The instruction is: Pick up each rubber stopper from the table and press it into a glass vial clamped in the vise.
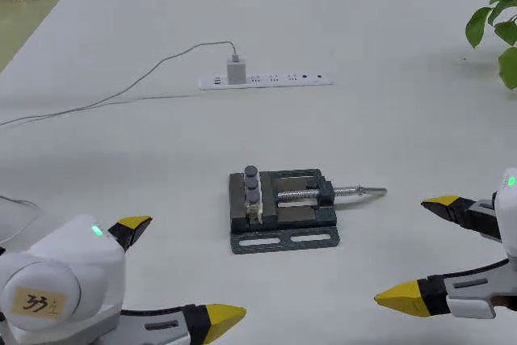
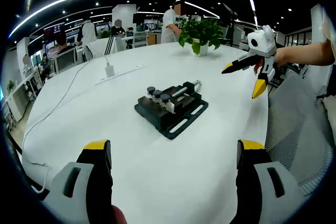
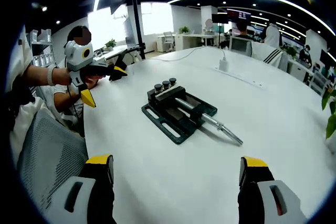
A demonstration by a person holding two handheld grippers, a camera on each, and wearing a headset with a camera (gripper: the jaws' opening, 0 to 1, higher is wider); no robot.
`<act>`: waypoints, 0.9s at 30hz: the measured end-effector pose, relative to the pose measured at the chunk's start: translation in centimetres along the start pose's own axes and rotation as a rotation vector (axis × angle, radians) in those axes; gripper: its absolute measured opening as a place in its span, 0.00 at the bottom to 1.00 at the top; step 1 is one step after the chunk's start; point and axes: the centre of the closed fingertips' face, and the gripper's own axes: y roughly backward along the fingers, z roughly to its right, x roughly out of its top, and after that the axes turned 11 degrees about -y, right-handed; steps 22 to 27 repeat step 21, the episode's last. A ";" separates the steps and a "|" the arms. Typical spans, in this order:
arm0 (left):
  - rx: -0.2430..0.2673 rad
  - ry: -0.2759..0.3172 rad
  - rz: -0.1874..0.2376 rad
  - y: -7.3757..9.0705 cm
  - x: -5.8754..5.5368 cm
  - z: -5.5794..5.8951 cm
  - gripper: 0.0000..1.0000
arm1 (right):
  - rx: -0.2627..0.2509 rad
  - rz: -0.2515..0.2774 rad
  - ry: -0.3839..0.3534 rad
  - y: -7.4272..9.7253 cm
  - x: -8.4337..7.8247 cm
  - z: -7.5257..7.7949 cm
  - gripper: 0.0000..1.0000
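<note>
Left tool [image 1: 178,271] wide, empty. Right tool [image 1: 414,250] wide, empty, body cut off at frame edge. Vise [image 1: 283,209] on desk [image 1: 388,119], ahead, between both tools. Three stoppers [image 1: 252,183] atop vials [image 1: 255,214] in vise. Vial glass mostly hidden, hard to make out.

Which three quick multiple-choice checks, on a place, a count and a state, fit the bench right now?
1. The white power strip lies: A beyond the dark grey metal vise; B on it; C nearer the person than it.
2. Dark-stoppered glass vials in the vise: A one; B three; C five.
3. The yellow-tipped left gripper and right gripper: A both open, empty; B both shut; C left shut on a vial.
Key: A, the strip lies past the vise in the head view; B, three dark stoppers stand in a row; A, jaws wide apart, nothing between.
</note>
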 end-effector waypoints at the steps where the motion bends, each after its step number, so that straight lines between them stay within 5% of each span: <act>1: 0.004 0.003 0.000 0.0 0.0 -0.1 0.99 | -0.002 0.005 -0.004 0.0 0.0 0.1 0.99; 27: 0.017 0.023 -0.001 0.3 -0.4 0.1 0.99 | -0.022 0.057 -0.028 1.1 0.8 0.6 0.99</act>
